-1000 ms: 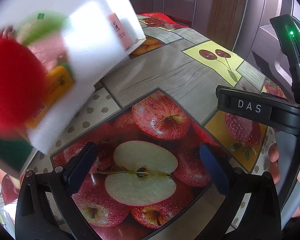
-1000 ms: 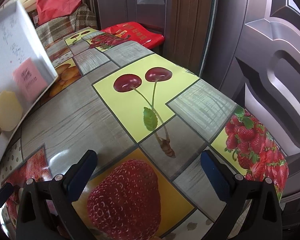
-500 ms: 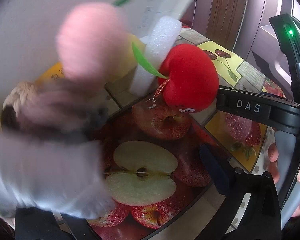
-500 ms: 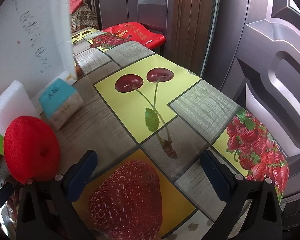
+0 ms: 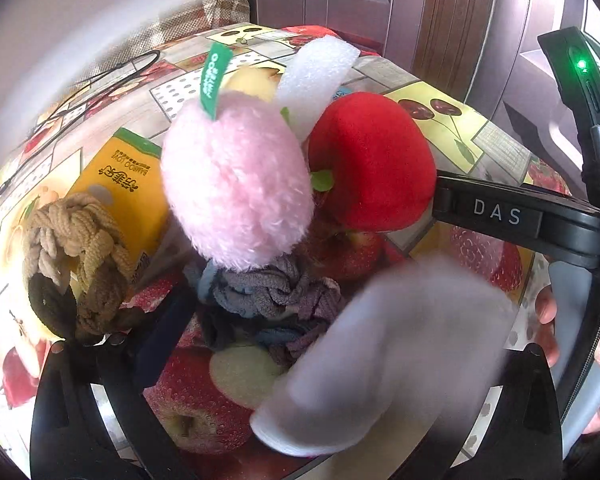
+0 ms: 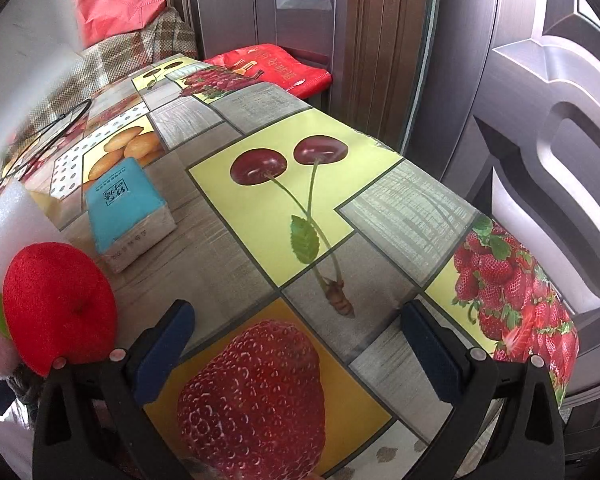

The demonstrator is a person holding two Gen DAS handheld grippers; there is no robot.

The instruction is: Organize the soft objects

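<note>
A heap of soft things lies on the fruit-print table in the left wrist view: a pink plush ball (image 5: 236,184) with a green tag, a red plush apple (image 5: 372,160), a white foam strip (image 5: 312,80), a grey-blue knotted cloth (image 5: 272,304), a tan rope knot (image 5: 76,256), a yellow tissue pack (image 5: 120,184) and a blurred white soft piece (image 5: 380,376). My left gripper (image 5: 300,364) is open and empty, its right finger hidden behind the white piece. My right gripper (image 6: 296,352) is open and empty over the strawberry print; the red apple (image 6: 56,304) is at its left.
A blue tissue pack (image 6: 126,208) lies on the table (image 6: 400,204) in the right wrist view. A black cable (image 5: 112,72) lies at the table's far side. A red bag (image 6: 268,64) sits beyond the table by the brown doors. The table edge runs along the right.
The white tray tipped over the table and has lifted out of view. The soft things fell out of it and now lie heaped in front of my left gripper.
</note>
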